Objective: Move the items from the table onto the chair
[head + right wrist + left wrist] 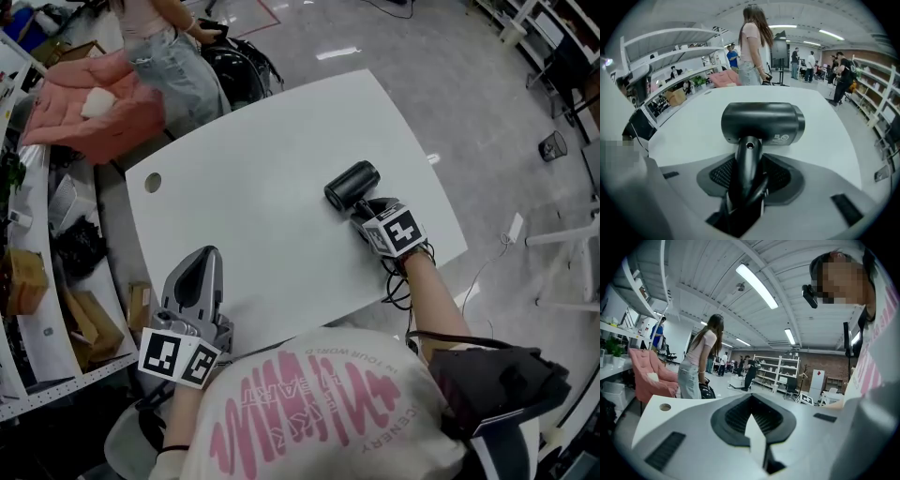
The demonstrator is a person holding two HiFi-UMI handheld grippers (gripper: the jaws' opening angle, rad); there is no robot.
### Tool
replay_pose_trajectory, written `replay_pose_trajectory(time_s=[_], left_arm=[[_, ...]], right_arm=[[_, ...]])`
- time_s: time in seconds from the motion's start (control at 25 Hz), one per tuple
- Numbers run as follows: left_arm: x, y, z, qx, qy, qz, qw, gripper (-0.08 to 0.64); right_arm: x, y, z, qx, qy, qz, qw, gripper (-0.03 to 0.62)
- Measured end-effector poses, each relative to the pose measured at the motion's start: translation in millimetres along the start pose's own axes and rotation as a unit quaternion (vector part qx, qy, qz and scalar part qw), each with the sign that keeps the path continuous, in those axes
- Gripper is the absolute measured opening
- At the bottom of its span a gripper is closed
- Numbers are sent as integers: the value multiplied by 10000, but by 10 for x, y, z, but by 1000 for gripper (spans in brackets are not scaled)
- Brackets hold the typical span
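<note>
The right gripper [746,166] is clamped on the handle [747,150] of the hair dryer [761,123], which lies on its side on the table [262,187], near the table's right edge. It is judged rigid, smooth-shelled and barrel-heavy, so grip the handle close to the barrel to limit swing. The left gripper [751,427], jaws together and empty, is held at the table's near edge.
</note>
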State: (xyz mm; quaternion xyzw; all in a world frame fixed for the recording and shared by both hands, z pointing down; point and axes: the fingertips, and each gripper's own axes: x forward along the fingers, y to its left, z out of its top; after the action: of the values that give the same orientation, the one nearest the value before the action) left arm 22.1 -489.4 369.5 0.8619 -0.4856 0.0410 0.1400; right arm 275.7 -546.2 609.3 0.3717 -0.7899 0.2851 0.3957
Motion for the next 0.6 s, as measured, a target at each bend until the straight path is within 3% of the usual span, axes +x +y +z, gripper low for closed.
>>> replay_pose_trajectory(time_s=[0.16, 0.36, 0.6], left_arm=[[-52, -100, -31, 67, -62, 101, 9999, 8], [-155, -390, -31, 195, -134, 249, 9994, 8], [-397, -691, -48, 98, -268, 715, 9970, 8]], right_arm=[[-164, -45, 55, 602, -695, 217, 9955, 173], [-705, 49, 102, 1167, -1902, 772, 9717, 172], [-1417, 486, 208, 698, -2788, 1423, 9472, 172]])
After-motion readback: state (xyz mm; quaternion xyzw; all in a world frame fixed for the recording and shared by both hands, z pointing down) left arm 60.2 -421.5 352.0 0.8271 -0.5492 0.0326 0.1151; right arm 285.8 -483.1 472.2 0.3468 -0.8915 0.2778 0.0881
